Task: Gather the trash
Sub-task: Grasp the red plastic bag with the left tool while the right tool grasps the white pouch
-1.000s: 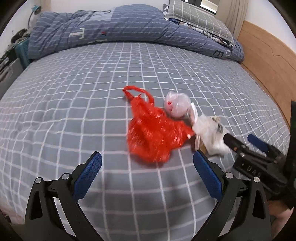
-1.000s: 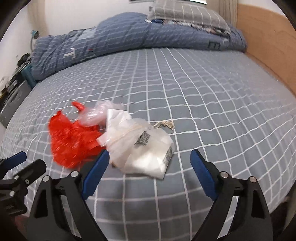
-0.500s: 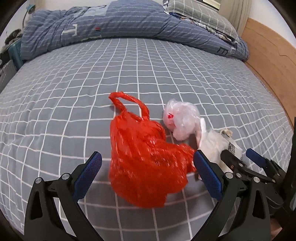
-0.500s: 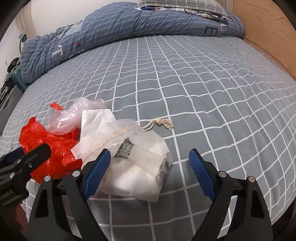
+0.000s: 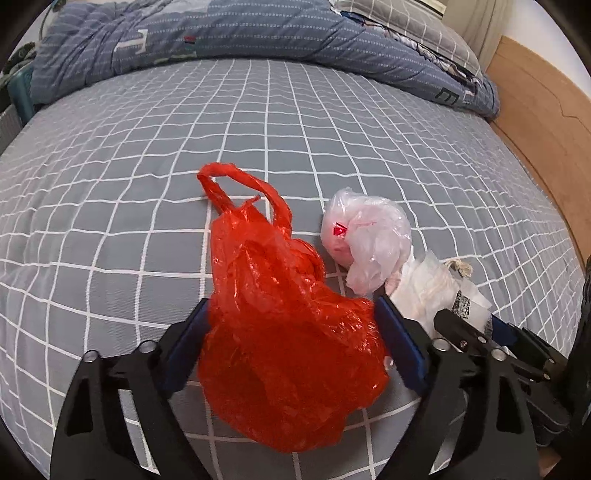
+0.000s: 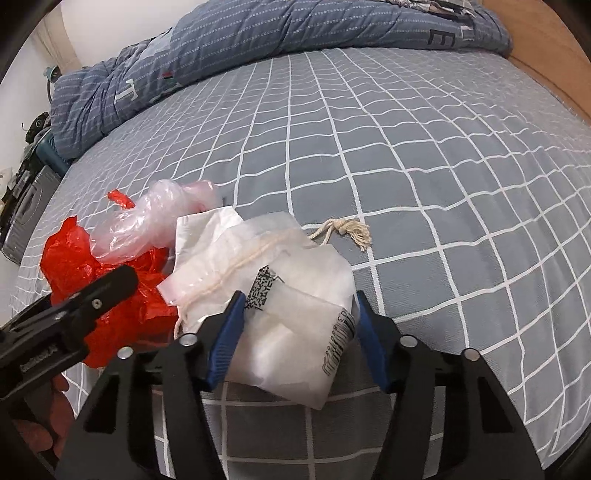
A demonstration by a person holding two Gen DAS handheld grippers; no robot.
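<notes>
A crumpled red plastic bag (image 5: 280, 332) lies on the grey checked bed sheet (image 5: 110, 184). My left gripper (image 5: 291, 304) straddles it, jaws closing, blue pads at the bag's two sides without visibly squeezing it. Right of it lie a clear crumpled bag (image 5: 369, 240) and a white drawstring pouch (image 6: 288, 339) with barcode print. Over the pouch sits my right gripper (image 6: 300, 297), its jaws closing too, one pad at each flank. The red bag (image 6: 74, 258) and a left gripper finger (image 6: 107, 288) show at the left of the right wrist view.
A blue striped quilt (image 5: 258, 33) and a checked pillow (image 5: 406, 18) are bunched at the far end. A wooden bed frame (image 5: 546, 122) runs along the right. Dark clutter (image 6: 26, 184) stands off the bed's left side. The pouch's knotted cord (image 6: 347, 230) trails on the sheet.
Both grippers have dropped closer to the trash, and each pair of jaws has narrowed. The red bag now fills the left gripper's gap, and the white pouch fills the right's.
</notes>
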